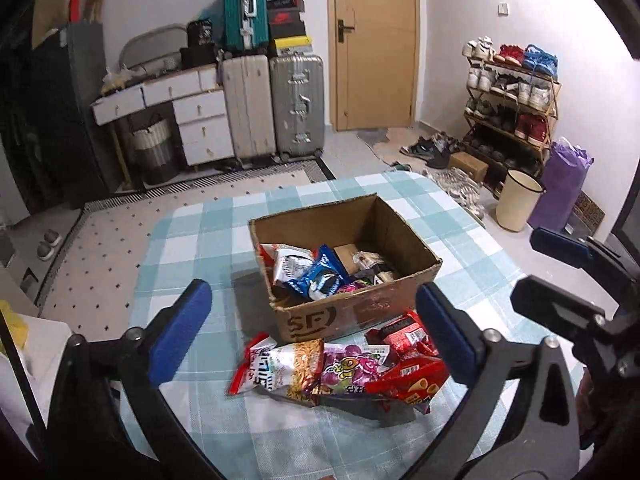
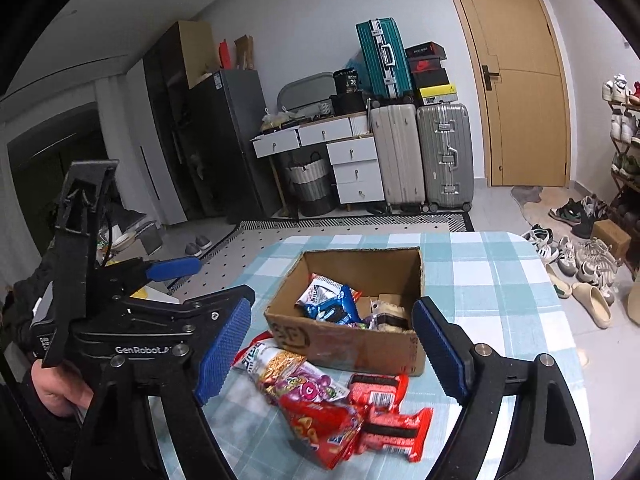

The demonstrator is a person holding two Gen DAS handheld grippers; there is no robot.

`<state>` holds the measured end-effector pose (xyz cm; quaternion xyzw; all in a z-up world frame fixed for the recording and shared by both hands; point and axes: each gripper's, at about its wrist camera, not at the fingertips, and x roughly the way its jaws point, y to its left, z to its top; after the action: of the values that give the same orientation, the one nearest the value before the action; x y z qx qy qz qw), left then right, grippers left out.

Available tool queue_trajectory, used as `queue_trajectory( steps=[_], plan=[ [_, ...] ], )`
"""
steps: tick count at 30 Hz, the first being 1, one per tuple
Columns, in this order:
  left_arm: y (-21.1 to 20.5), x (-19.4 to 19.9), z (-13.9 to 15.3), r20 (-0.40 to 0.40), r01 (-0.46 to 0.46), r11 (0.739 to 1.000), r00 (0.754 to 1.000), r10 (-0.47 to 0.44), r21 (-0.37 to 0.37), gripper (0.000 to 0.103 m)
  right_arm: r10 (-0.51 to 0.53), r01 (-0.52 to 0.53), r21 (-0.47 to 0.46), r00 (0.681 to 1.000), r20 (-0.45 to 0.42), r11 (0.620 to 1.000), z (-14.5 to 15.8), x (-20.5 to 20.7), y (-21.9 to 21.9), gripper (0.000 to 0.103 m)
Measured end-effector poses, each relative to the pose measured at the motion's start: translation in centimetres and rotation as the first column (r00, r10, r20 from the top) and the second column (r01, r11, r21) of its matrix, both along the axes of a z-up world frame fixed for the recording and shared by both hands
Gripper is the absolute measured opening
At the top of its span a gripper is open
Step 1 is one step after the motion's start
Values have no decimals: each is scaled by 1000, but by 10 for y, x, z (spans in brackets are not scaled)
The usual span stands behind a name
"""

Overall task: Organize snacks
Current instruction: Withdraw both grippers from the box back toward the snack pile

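Observation:
A brown cardboard box (image 1: 360,312) (image 2: 352,344) stands open on the checked tablecloth and holds several snack packets, among them a blue Oreo pack (image 1: 320,280) (image 2: 332,310). In front of it lies a pile of packets: a noodle packet (image 1: 280,368) (image 2: 272,362), a purple candy packet (image 1: 352,368) (image 2: 312,384) and red packets (image 1: 412,376) (image 2: 384,412). My left gripper (image 1: 316,336) is open and empty above the pile. My right gripper (image 2: 332,356) is open and empty above the pile too. The right gripper also shows at the right edge of the left wrist view (image 1: 560,276).
The table (image 1: 192,224) (image 2: 500,280) has a blue-white checked cloth. Behind it stand suitcases (image 1: 296,108) (image 2: 444,156), a white drawer desk (image 1: 200,120), a wooden door (image 1: 376,44) and a shoe rack (image 1: 512,100). Shoes lie on the floor (image 2: 584,264).

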<state>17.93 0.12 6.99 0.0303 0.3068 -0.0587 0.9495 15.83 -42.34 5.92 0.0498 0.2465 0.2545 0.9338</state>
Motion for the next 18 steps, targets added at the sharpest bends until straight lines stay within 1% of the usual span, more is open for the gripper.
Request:
queue_trajectory(
  steps=[2, 6, 9, 12, 15, 18],
  plan=[
    [1, -12, 0, 14, -3, 1000, 1000, 3, 4, 102, -5, 5, 1, 1000, 2, 1000, 0, -9, 1, 92],
    [9, -28, -3, 15, -26, 1000, 1000, 26, -15, 102, -8, 7, 3, 999, 36, 1000, 0, -31, 1, 93],
    [18, -39, -8, 19, -50, 998, 999, 51, -36, 102, -11, 12, -7, 999, 52, 1000, -2, -42, 4, 96],
    [27, -49, -15, 23, -69, 996, 997, 71, -56, 102, -18, 19, -7, 998, 66, 1000, -8, -52, 7, 97],
    [35, -59, -21, 39, -92, 993, 995, 94, -68, 102, -27, 28, -5, 997, 66, 1000, -16, -59, 7, 97],
    [43, -70, -31, 53, -120, 988, 991, 125, -96, 102, -41, 42, -13, 997, 59, 999, -28, -65, 8, 97]
  ],
)
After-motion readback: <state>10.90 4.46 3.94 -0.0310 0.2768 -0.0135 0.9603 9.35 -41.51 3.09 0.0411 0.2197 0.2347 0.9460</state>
